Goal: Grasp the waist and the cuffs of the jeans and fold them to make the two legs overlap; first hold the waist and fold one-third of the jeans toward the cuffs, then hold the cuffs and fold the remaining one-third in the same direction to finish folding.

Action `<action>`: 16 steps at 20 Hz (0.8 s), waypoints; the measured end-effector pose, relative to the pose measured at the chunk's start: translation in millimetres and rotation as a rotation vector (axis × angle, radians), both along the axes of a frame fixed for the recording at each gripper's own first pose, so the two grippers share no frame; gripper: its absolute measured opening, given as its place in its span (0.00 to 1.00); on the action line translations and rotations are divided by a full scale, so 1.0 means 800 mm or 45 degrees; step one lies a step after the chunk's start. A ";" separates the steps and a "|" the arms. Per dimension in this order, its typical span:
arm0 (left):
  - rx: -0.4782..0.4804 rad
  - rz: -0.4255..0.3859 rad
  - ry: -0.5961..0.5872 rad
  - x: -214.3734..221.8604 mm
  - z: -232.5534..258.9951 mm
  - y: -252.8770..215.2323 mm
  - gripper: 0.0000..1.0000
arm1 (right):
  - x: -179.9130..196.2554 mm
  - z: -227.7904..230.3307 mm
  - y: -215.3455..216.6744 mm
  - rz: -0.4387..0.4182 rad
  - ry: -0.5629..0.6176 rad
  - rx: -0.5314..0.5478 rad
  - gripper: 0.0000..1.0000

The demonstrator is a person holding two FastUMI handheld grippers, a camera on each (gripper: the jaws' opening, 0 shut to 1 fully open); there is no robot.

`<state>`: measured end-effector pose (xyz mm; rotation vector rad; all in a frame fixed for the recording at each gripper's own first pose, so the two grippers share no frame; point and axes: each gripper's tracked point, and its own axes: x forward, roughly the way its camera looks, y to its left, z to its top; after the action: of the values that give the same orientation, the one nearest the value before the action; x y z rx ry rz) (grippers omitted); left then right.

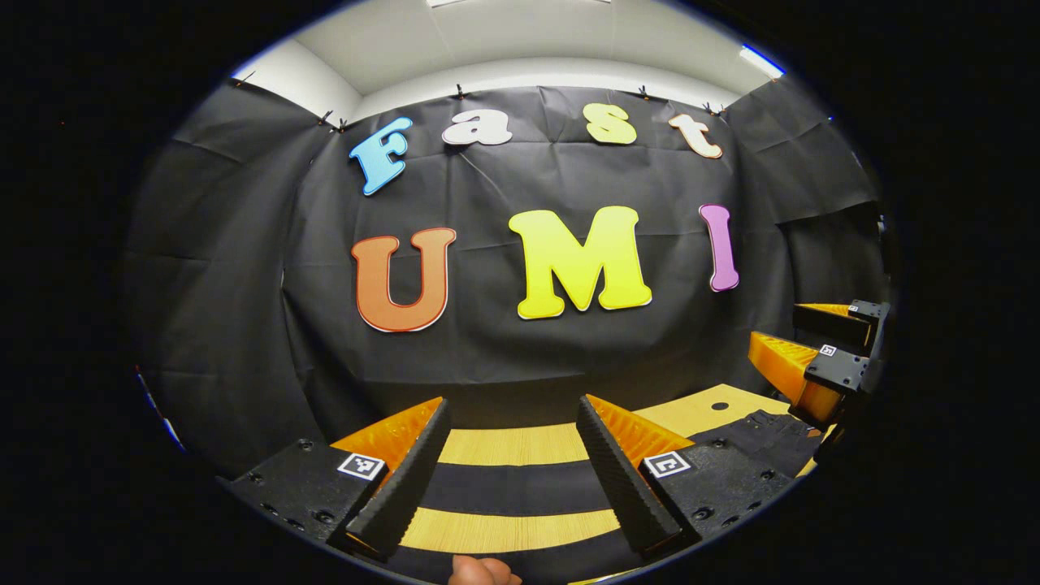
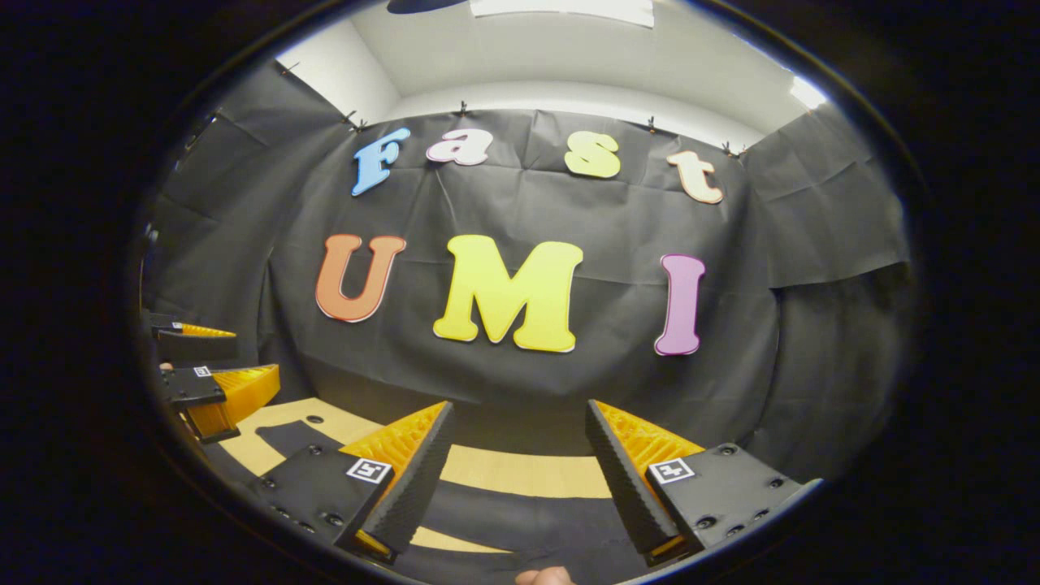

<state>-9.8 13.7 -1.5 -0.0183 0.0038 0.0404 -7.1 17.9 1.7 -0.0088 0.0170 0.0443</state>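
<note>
A: Where are the jeans [image 1: 520, 486]?

B: Flat on the wooden table [image 1: 512, 445], dark denim. In the left gripper view they show as dark bands across the wood between the fingers, with a further part [image 1: 768, 439] off to the right showing stitched seams. In the right gripper view the dark cloth [image 2: 520, 512] lies under and ahead of the fingers, and another dark patch sits farther left on the wood.

A: Left gripper [image 1: 512, 463]?

B: Fingers spread wide, nothing between them. It hangs above the jeans, not touching them as far as I can tell. A fingertip [image 1: 481, 570] of the holding hand peeks in at the bottom edge.

A: Right gripper [image 2: 520, 467]?

B: Likewise spread apart, holding nothing, poised above the cloth. A bit of a hand [image 2: 543, 576] shows at the bottom edge.

A: Do they see each other?

B: Yes. The right one appears at the right edge of the left gripper view, above the seamed denim; the left one appears at the left edge of the right gripper view, above the table [image 2: 520, 473]. There is a small round hole [image 1: 720, 405] in the tabletop near the denim.
</note>
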 end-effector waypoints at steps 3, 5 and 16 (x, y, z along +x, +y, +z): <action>-0.009 0.006 0.013 0.000 -0.003 0.004 0.99 | 0.002 0.002 -0.001 0.001 0.000 0.006 0.99; -0.035 0.013 0.044 -0.002 -0.012 0.010 1.00 | 0.003 0.000 -0.003 0.003 0.011 0.007 0.99; -1.001 0.252 0.862 -0.159 -0.223 0.108 0.99 | -0.058 -0.190 -0.134 -0.138 0.802 0.369 0.99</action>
<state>-137.4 100.5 -180.1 -0.7910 0.6962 0.2396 -53.5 -89.7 -150.6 0.2961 0.6400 -0.0607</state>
